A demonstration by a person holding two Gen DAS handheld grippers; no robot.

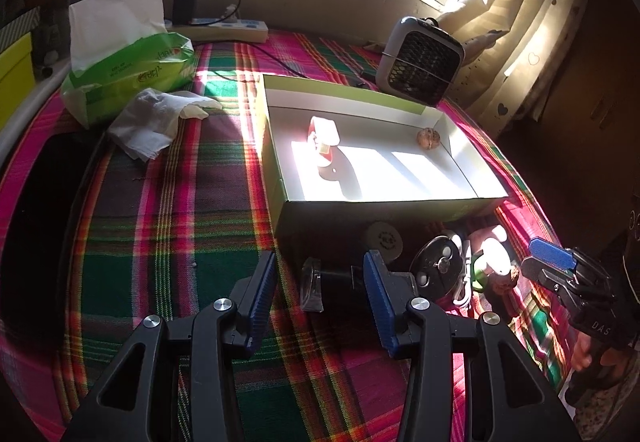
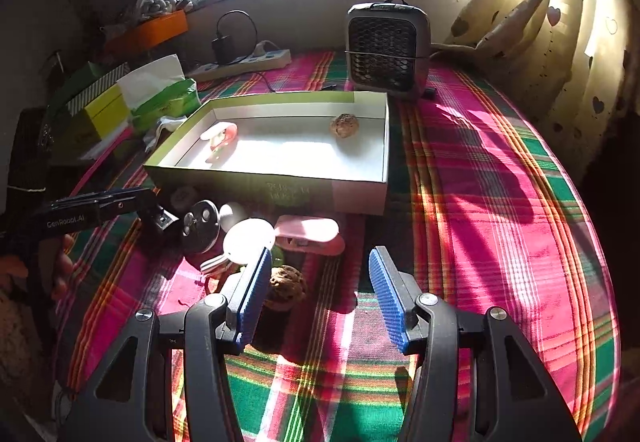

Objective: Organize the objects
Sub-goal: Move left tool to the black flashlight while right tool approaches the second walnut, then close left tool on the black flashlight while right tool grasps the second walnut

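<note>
An open cardboard box (image 1: 384, 207) (image 2: 360, 197) on the plaid cloth holds a red-and-white tape dispenser (image 1: 322, 139) (image 2: 222, 139) and a walnut (image 1: 428, 138) (image 2: 344, 125). In front of it lie a dark jar with a clear lid (image 1: 320, 284), a round metal disc (image 1: 438, 266) (image 2: 200, 222), a white round lid (image 1: 384, 240), a pink clip (image 2: 310, 234), a white puff (image 2: 248, 238) and a second walnut (image 2: 286, 284) (image 1: 510, 276). My left gripper (image 1: 320, 282) is open around the jar. My right gripper (image 2: 316, 282) (image 1: 552, 260) is open, the second walnut between its fingers.
A tissue pack (image 1: 128, 69) and crumpled tissues (image 1: 156, 121) lie at the left. A small fan heater (image 1: 420, 59) (image 2: 386, 49) stands behind the box, a power strip (image 1: 230, 27) by the wall. Curtains (image 2: 560, 41) hang at the right.
</note>
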